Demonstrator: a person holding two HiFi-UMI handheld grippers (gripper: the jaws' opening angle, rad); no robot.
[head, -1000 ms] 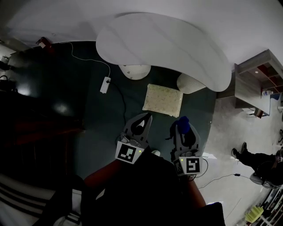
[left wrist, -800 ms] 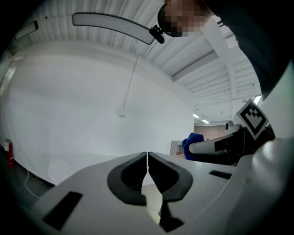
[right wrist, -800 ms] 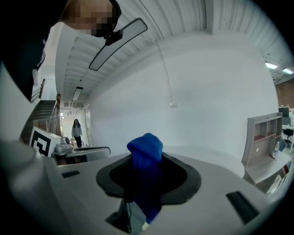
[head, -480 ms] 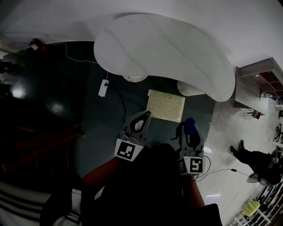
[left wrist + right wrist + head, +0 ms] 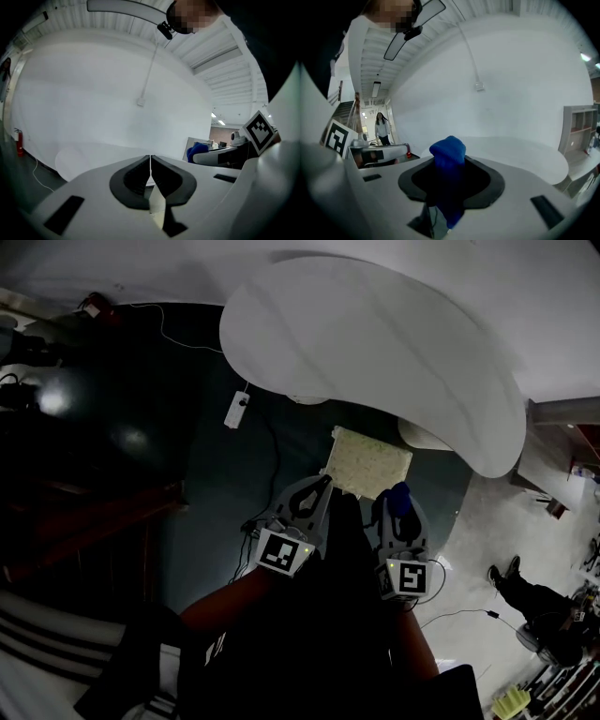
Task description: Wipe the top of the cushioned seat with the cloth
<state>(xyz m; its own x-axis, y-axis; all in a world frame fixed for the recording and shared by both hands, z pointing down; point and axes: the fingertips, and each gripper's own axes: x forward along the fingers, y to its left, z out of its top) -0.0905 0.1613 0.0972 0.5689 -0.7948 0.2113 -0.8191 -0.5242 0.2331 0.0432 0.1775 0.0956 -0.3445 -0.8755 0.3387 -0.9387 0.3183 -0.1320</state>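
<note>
Blue cloth (image 5: pixel 448 151) is pinched between the closed jaws of the right gripper (image 5: pixel 397 504), with a bunch of it standing above the tips. The left gripper (image 5: pixel 150 161) has its jaws pressed together on nothing. In the head view both sit at lower centre, just below the cushioned seat (image 5: pixel 367 461). The seat is a pale square pad that seems, in the dim light, to lie on the dark floor (image 5: pixel 216 484) beside the white table (image 5: pixel 375 343) at upper centre.

The right hand-held gripper (image 5: pixel 451 165) hides much of the cloth (image 5: pixel 448 149) clamped between its jaws.
</note>
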